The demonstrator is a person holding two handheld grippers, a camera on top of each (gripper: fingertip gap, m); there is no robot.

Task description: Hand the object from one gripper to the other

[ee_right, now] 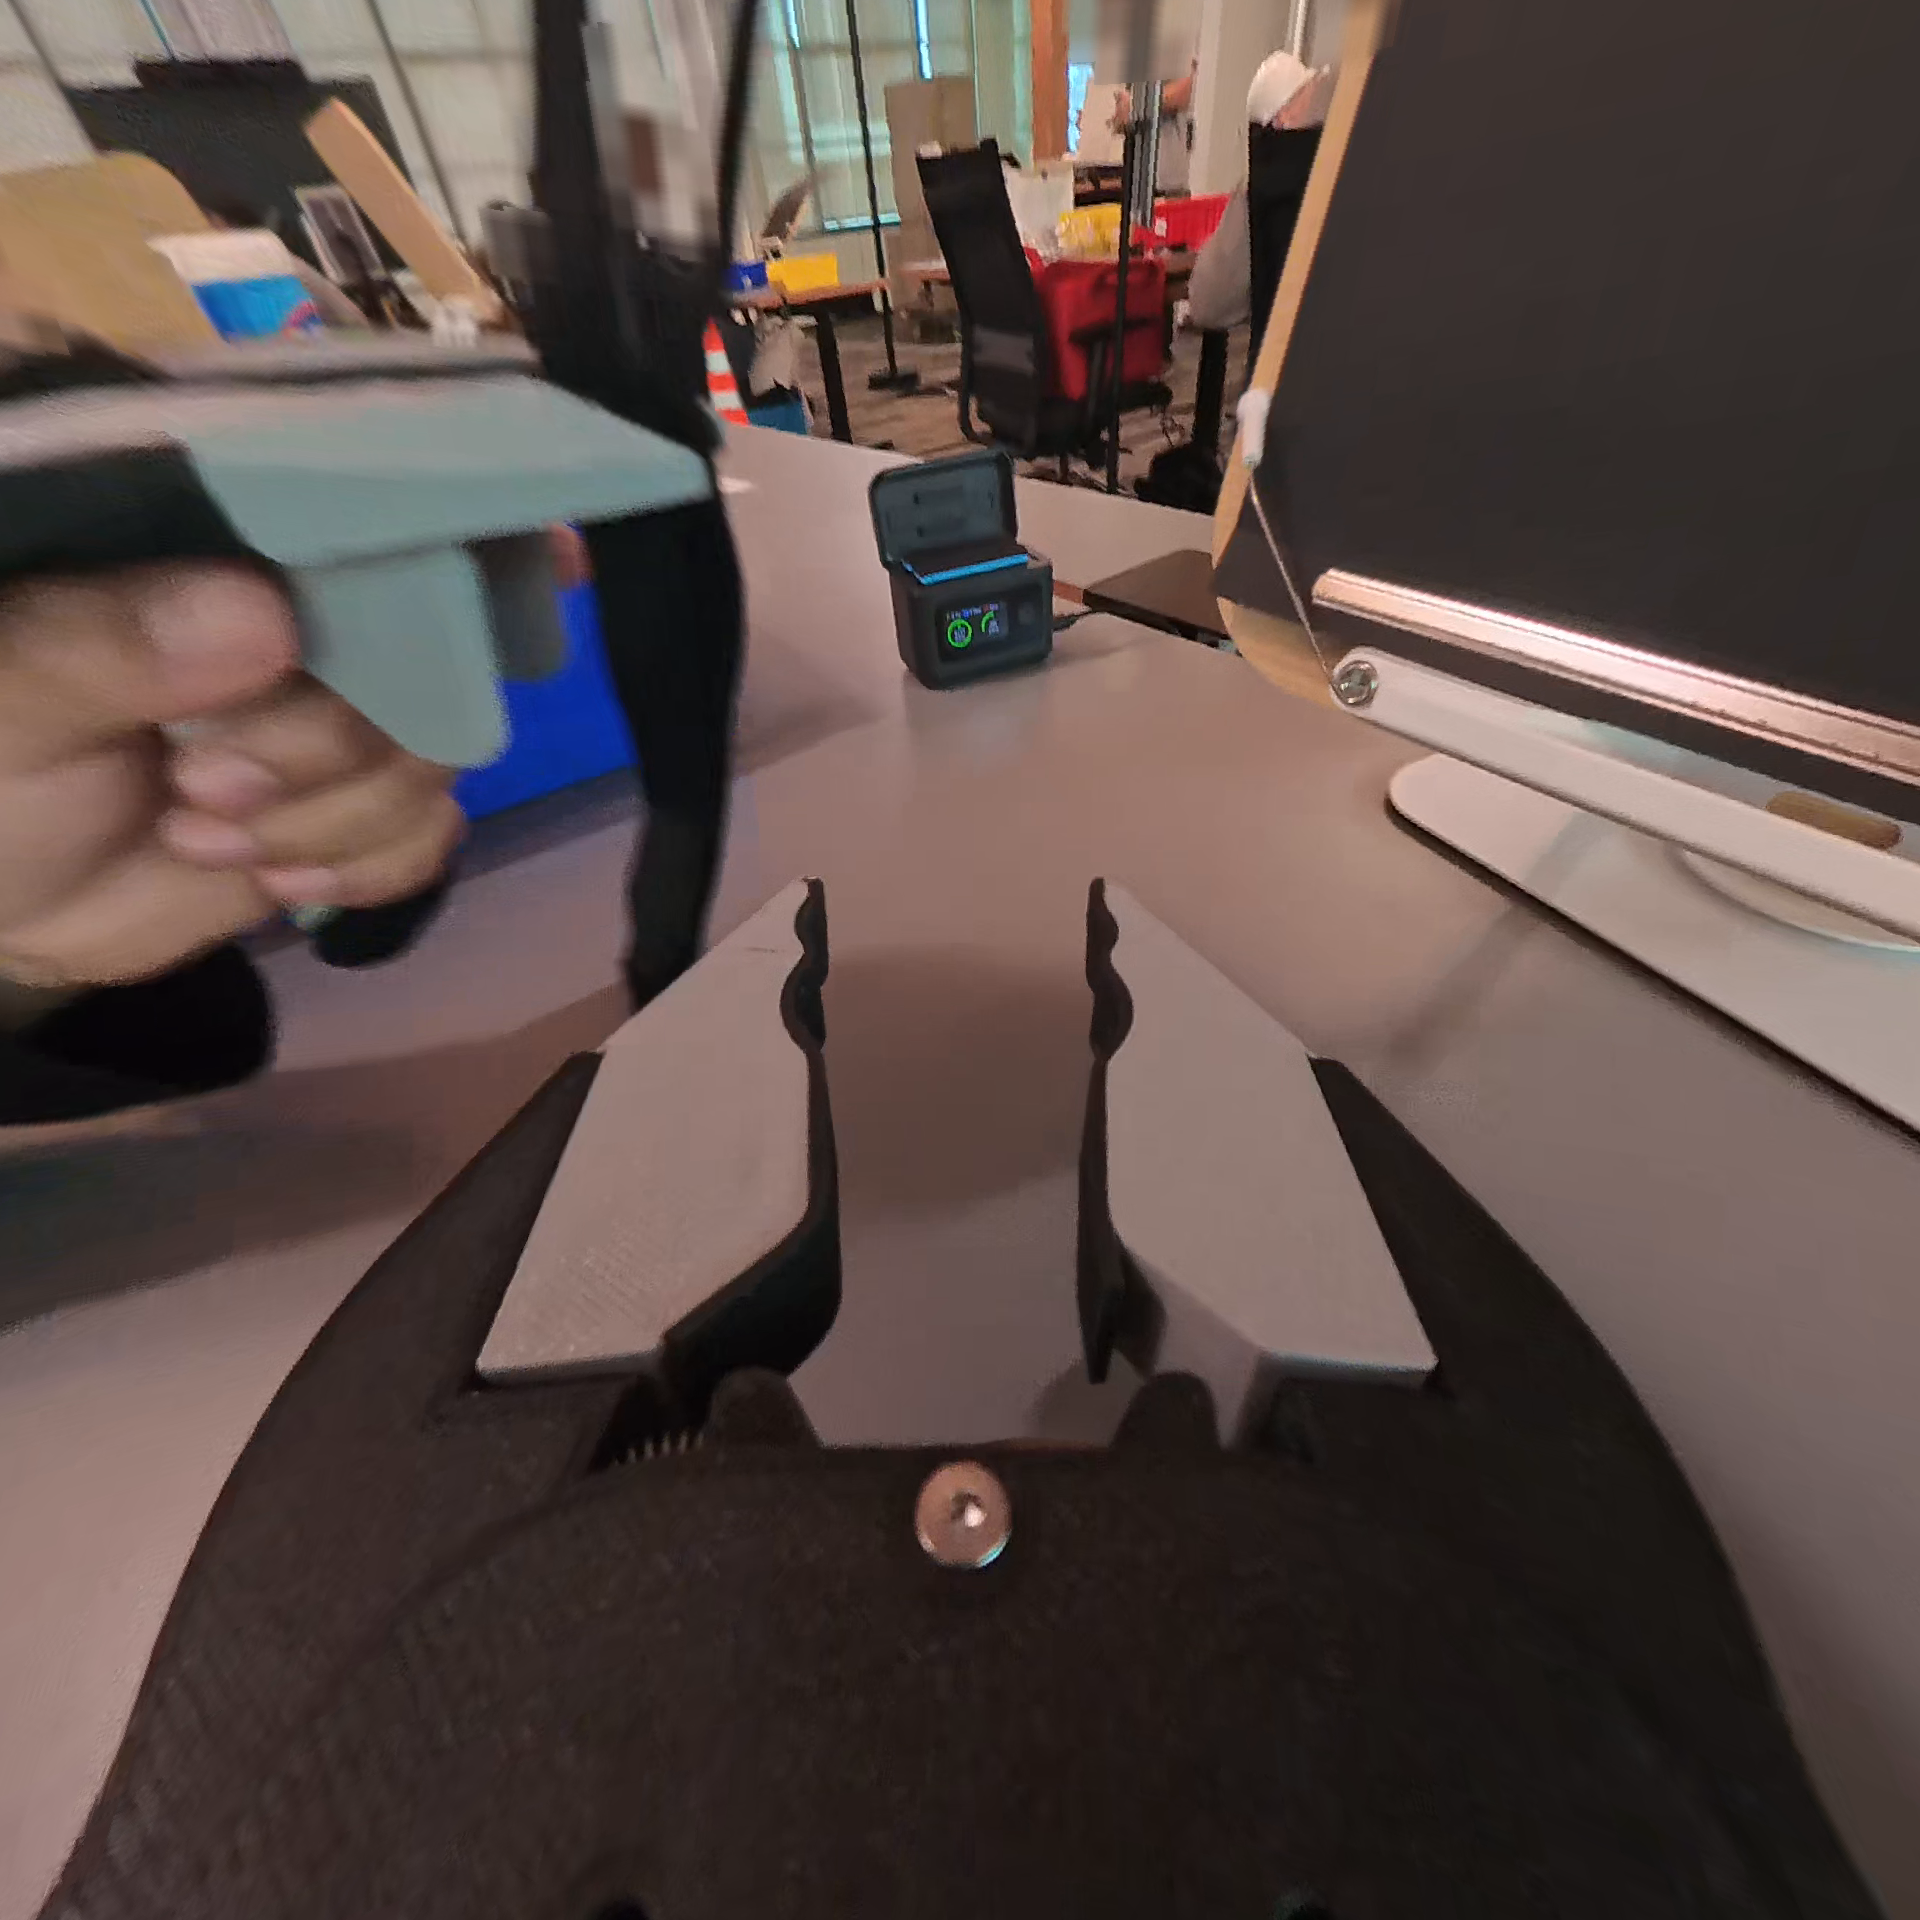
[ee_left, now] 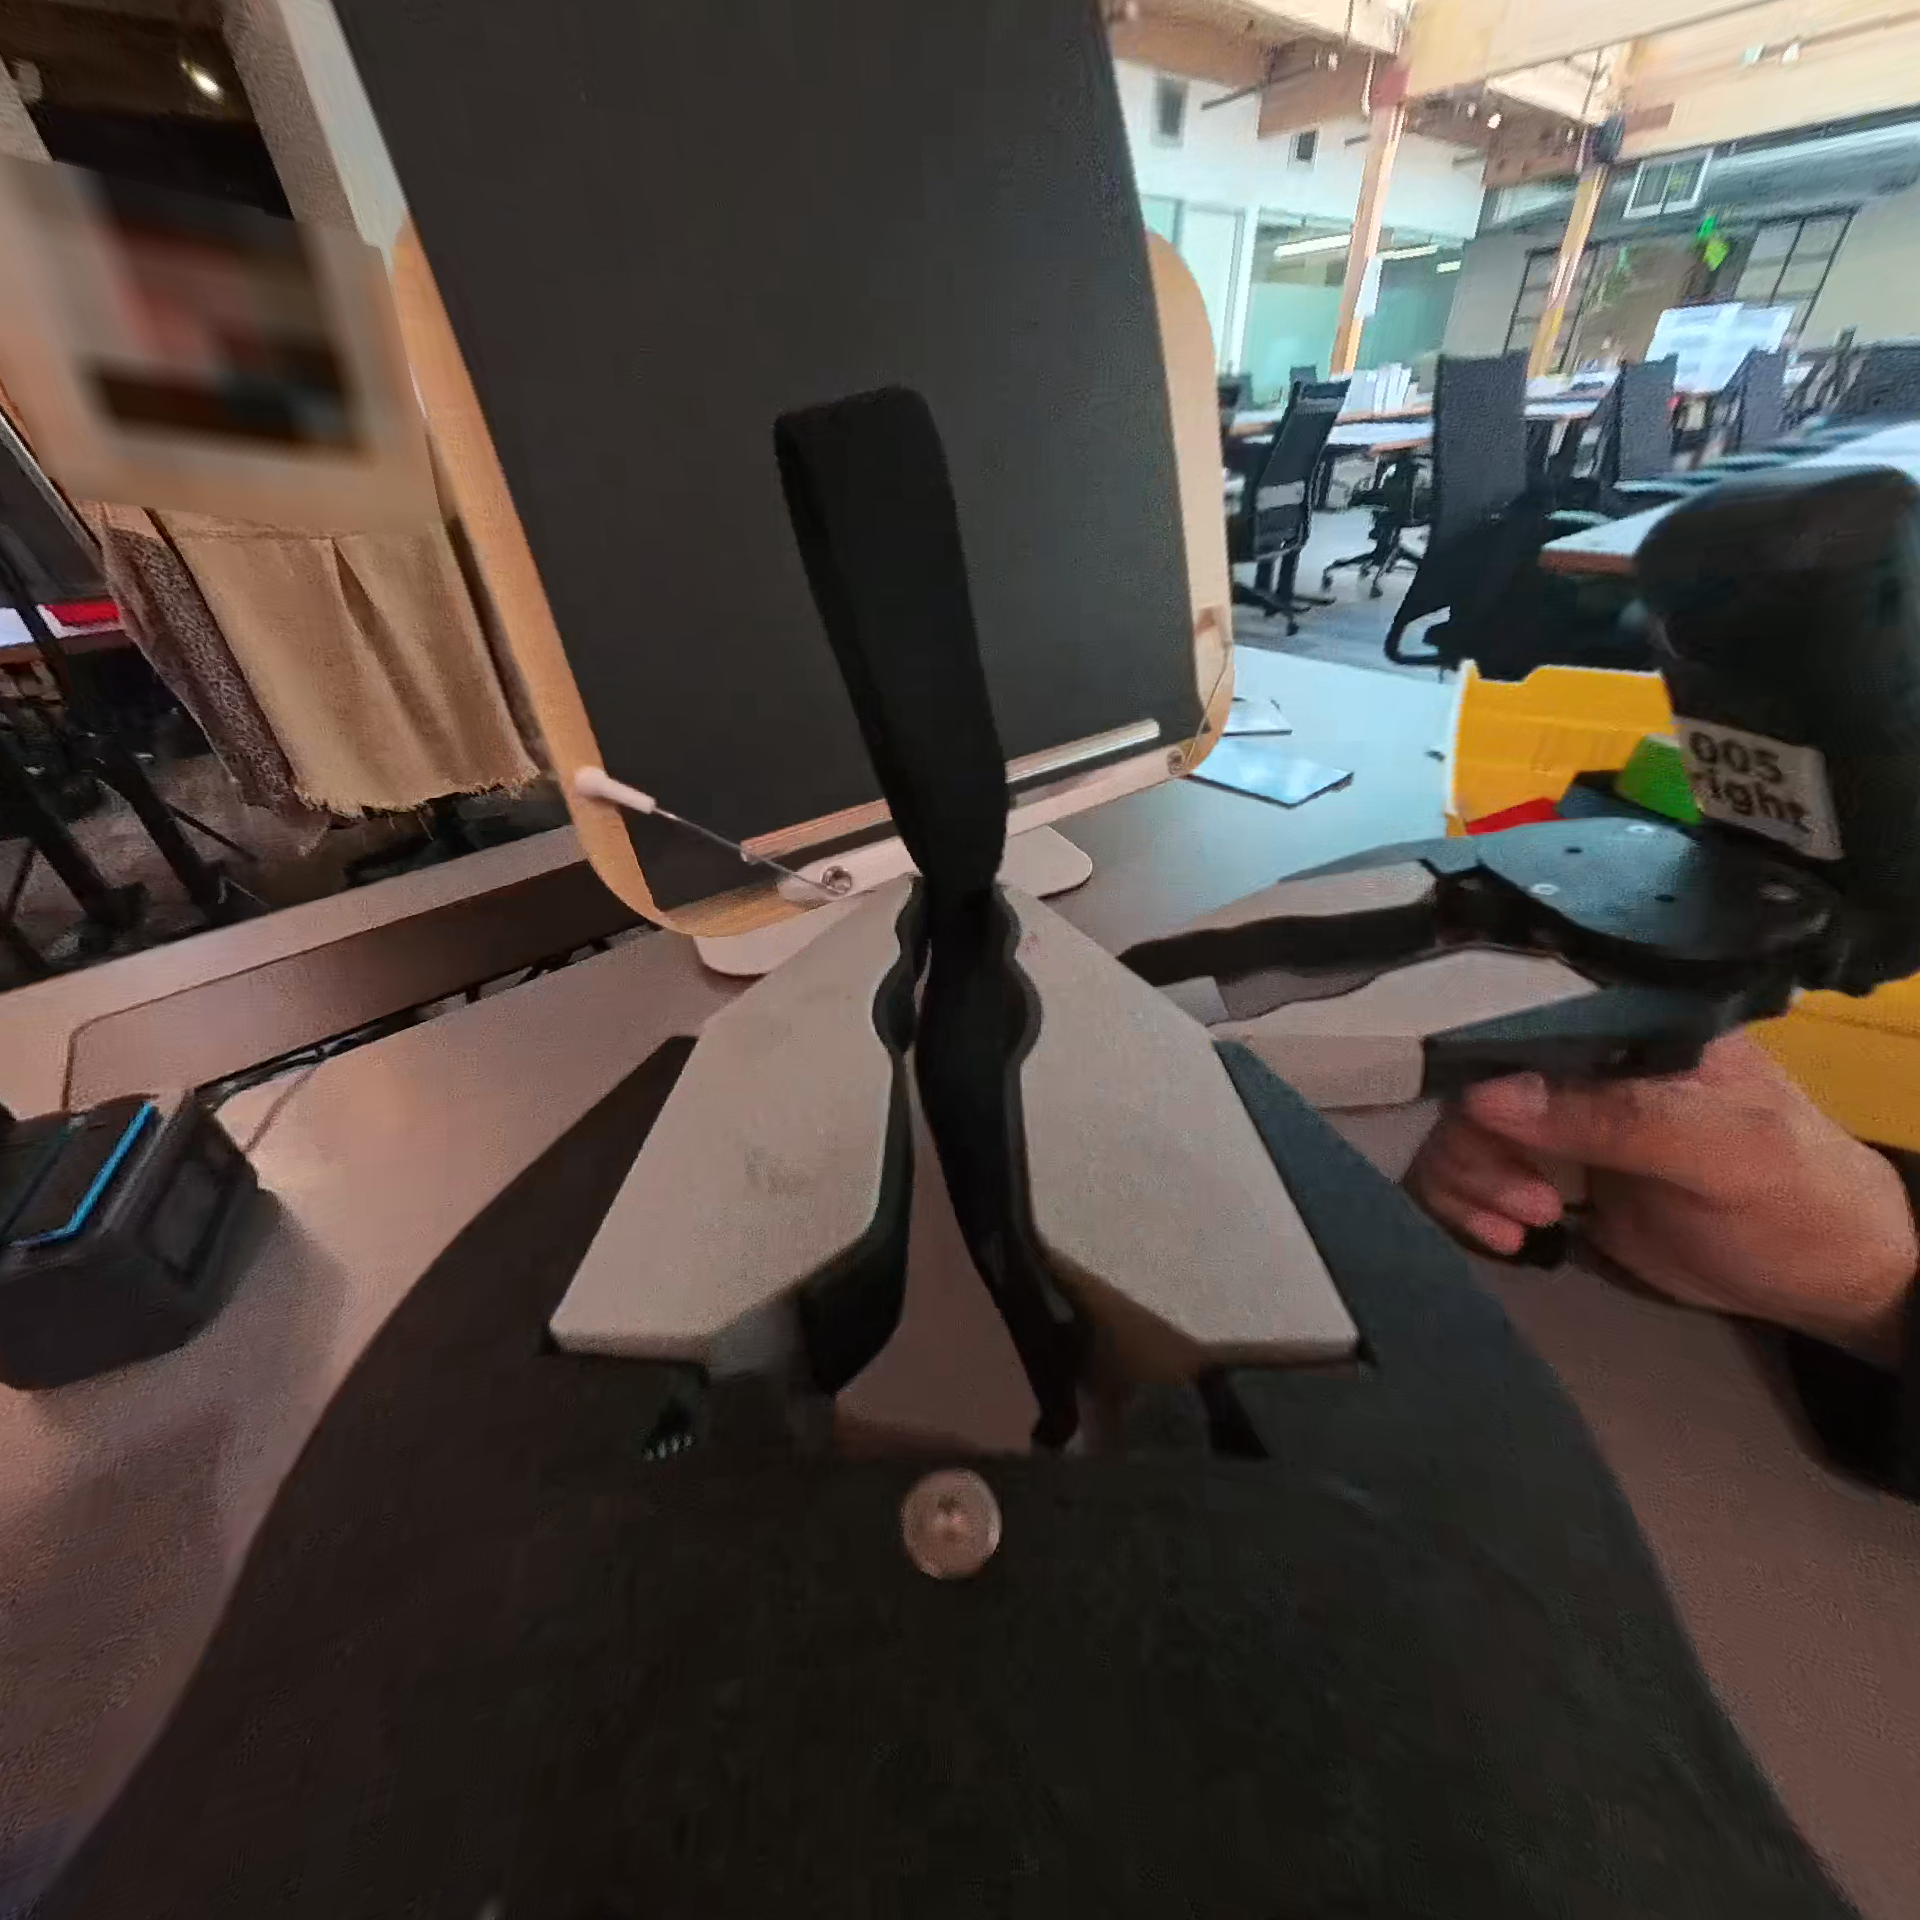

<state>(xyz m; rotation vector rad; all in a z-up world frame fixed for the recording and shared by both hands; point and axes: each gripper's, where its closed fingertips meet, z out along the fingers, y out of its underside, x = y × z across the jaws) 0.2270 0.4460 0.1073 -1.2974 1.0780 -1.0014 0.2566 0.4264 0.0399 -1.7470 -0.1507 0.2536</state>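
Holding the black strap [ee_left: 894, 665] w/ the left gripper [ee_left: 961, 914]: its two grey fingers are clamped tight on the strap's lower part, and the looped upper end stands up past the tips, in front of the dark monitor [ee_left: 748, 416]. In the right wrist view the strap [ee_right: 675, 665] hangs from the left tool's fingers, left of the monitor [ee_right: 1610, 364] and nearer the camera than the small black charger box [ee_right: 971, 592].

Right gripper [ee_right: 956, 914] is spread wide, nothing between its fingers, only bare desk [ee_right: 1039, 790] showing thru the gap. From the left wrist view it sits to the right of the monitor's foot, a hand [ee_left: 1662, 1174] on its handle, yellow bin [ee_left: 1538, 727] behind it. It looks close to the strap but apart from it.

Step, as I read it: approach before the pass; strap not yet shared. Next move prob. calls for swinging the right tool left so the free loop lands between its fingers, closing firmly, then and only then letting the left one release. Strap is limp, so a grasp near the tip could slip.
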